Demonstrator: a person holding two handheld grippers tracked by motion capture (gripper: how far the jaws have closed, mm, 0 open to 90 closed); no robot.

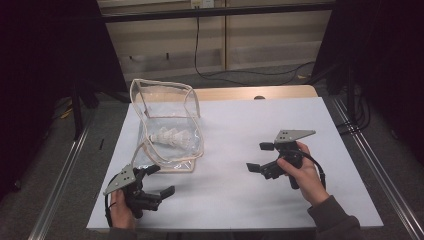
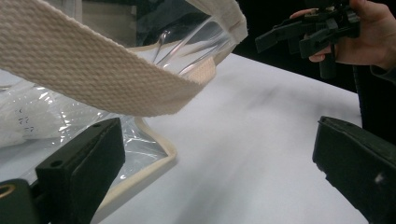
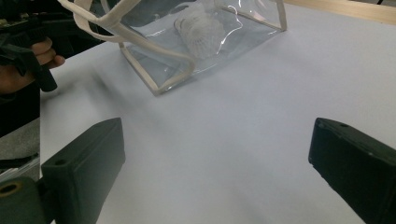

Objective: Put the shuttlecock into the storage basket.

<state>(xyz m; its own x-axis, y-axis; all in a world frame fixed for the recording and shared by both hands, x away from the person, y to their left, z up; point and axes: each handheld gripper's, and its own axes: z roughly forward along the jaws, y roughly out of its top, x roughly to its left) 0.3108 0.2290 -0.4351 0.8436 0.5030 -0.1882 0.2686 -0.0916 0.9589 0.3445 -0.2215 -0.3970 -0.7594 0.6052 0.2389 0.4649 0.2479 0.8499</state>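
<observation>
Two hand-held grippers, both spread and empty, over a white table sheet [image 1: 235, 130] bearing a clear bag.

Left to right in the high view: the left gripper [image 1: 156, 181] sits at about 7 o'clock on the sheet, jaws wide apart and gripping nothing, its upper jaw just beside the bag's near corner. The clear bag [image 1: 172, 102], edged in cream webbing, lies at about 10 o'clock, its mouth gaping; a white shuttlecock [image 1: 172, 137] rests inside on the lower panel. In the left gripper view a webbing strap [image 2: 93, 70] arches above the left jaw. The right gripper [image 1: 260, 156] hovers at about 4 o'clock, well apart from the bag, jaws likewise wide apart, clasping nothing.
</observation>
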